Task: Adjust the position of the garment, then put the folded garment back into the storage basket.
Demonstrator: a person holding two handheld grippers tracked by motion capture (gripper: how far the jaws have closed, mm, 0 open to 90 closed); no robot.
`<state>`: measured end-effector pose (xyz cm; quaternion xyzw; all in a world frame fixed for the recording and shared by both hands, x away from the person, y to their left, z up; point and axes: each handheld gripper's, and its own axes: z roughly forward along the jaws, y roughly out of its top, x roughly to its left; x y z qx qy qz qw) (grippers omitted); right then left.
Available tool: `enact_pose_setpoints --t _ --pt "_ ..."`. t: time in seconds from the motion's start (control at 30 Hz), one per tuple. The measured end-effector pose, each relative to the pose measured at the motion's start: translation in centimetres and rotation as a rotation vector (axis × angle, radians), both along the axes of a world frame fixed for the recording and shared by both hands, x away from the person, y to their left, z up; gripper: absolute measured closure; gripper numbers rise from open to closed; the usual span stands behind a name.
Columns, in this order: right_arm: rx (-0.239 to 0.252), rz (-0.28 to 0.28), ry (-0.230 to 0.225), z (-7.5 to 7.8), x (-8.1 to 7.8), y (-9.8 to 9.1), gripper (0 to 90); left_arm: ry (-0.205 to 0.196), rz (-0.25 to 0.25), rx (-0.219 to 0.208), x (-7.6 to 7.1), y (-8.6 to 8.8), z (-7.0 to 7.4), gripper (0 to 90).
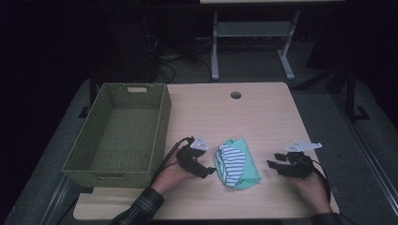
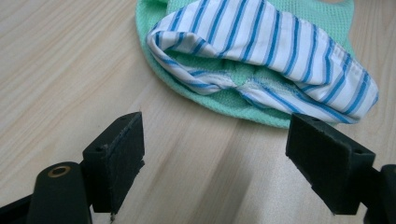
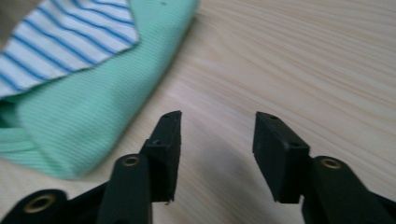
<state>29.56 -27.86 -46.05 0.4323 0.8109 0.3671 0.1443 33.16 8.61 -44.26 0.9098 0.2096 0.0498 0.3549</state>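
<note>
A folded green cloth (image 1: 244, 164) with a striped piece (image 1: 231, 162) on top is seen on the table (image 1: 263, 112), between both grippers. The left gripper (image 1: 210, 172) is held just beside it, jaws spread and empty; the right gripper (image 1: 273, 161) sits apart, likewise spread. A basket (image 1: 162, 126) is noted at left.

One basket, two cloth pieces, two grippers, one table.

There is one green woven basket (image 1: 119, 133) standing on the single light wooden table (image 1: 263, 117), which has one round hole (image 1: 235, 95) near its far edge. Two pieces of fabric lie together: one mint-green knit cloth (image 1: 246, 164) and one blue-and-white striped cloth (image 1: 231, 161) on top of it. Two handheld grippers are counted, the left gripper (image 1: 206, 172) and the right gripper (image 1: 273, 165), each with two black jaws standing apart, and each held by one hand: two hands in all.
</note>
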Motion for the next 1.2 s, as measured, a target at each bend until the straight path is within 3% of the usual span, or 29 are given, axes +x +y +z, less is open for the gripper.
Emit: enact_pose_setpoints --t 0.3,0.53,0.77,0.93,1.2 --pt "-0.055 -0.143 -0.016 -1.5 0.0 -2.3 23.9 -0.003 -0.024 0.003 0.3 -0.3 0.6 18.8" --pt "-0.056 -0.162 -0.017 -1.9 0.2 -2.8 17.7 -0.003 -0.061 0.002 0.7 -1.3 1.2 18.8" --pt "-0.048 -0.172 -0.028 -2.2 0.1 -2.9 14.3 -0.013 -0.123 0.035 1.2 -2.5 1.7 18.8" --pt "-0.047 -0.175 -0.028 -2.2 0.1 -2.8 14.3 -0.013 -0.167 0.059 1.5 -3.6 1.6 18.8" --pt "-0.047 -0.175 -0.028 -2.2 0.1 -2.8 14.3 0.000 -0.213 0.060 1.8 -5.4 0.8 18.8"
